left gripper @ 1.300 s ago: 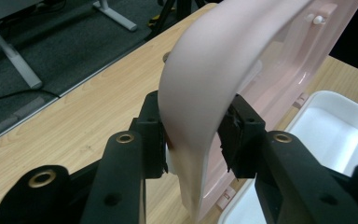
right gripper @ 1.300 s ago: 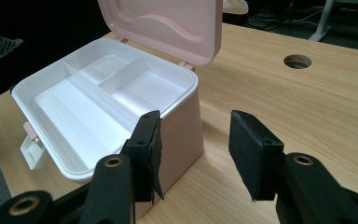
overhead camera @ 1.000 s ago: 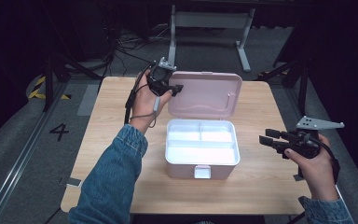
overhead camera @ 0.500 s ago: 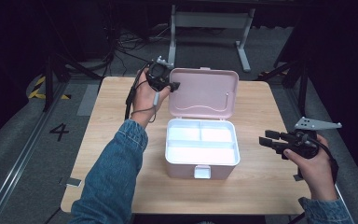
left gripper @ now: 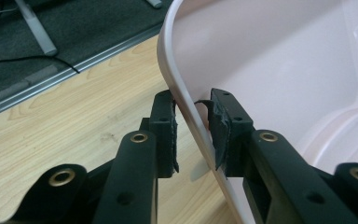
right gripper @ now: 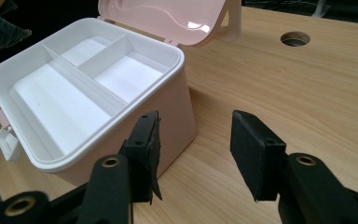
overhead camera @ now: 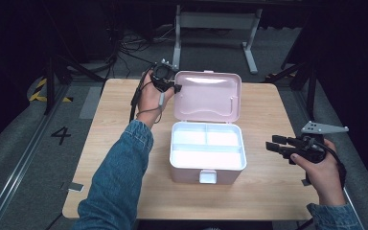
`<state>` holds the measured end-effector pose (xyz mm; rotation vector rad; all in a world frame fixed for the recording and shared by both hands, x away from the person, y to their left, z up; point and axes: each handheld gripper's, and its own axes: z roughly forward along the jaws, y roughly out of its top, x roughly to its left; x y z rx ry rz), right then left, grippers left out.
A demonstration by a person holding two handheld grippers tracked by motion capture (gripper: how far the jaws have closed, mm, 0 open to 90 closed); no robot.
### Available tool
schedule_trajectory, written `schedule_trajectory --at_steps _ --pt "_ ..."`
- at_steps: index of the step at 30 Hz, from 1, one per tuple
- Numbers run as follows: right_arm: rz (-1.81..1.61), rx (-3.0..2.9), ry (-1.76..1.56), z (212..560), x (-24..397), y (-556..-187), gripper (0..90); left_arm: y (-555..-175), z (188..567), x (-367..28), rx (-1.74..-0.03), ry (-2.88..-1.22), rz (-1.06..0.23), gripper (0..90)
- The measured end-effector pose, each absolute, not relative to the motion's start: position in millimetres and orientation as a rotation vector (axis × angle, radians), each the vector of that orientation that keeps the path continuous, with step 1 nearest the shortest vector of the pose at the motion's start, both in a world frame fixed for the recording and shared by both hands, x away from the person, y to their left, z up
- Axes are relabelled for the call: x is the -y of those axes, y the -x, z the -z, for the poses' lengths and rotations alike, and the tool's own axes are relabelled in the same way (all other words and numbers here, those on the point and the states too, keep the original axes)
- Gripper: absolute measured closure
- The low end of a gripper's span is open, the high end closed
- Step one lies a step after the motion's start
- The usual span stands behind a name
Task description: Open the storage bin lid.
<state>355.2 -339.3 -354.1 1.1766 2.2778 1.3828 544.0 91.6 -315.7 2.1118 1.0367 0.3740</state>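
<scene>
With the pink box [overhead camera: 208, 153] sat mid-desk [overhead camera: 268, 191] and its lid [overhead camera: 208, 96] raised at 12 o'clock, the lid's rim is best pinched squarely by the slightly parted left claw [left gripper: 193, 135], while the right claw [right gripper: 193, 149], spread wide, is kept free at 3 o'clock.

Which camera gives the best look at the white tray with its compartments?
The high view: it looks straight down on the white tray, showing all three compartments. The right gripper view shows the tray close but slanted, with the right gripper's fingers crossing the box's front. The left gripper view shows the pink lid's edge instead.
</scene>
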Motion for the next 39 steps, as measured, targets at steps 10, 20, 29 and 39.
schedule_trajectory --at_steps 10,20,29,39 --pt "-1.375 -2.291 -1.197 359.7 341.0 -359.6 53.8 -554.5 323.3 -89.6 -1.073 -2.145 -0.339 70.8" --pt "-1.371 -2.298 -1.201 361.9 341.1 -361.2 53.7 -563.3 338.5 -84.1 -1.108 -2.207 -0.364 68.7" --pt "-1.371 -2.297 -1.208 363.4 342.7 -362.1 53.6 -572.8 358.1 -84.1 -1.16 -2.234 -0.279 68.8" --pt "-1.368 -2.3 -1.212 364.1 342.5 -362.6 53.0 -573.5 369.1 -87.9 -1.183 -2.219 -0.241 66.3"
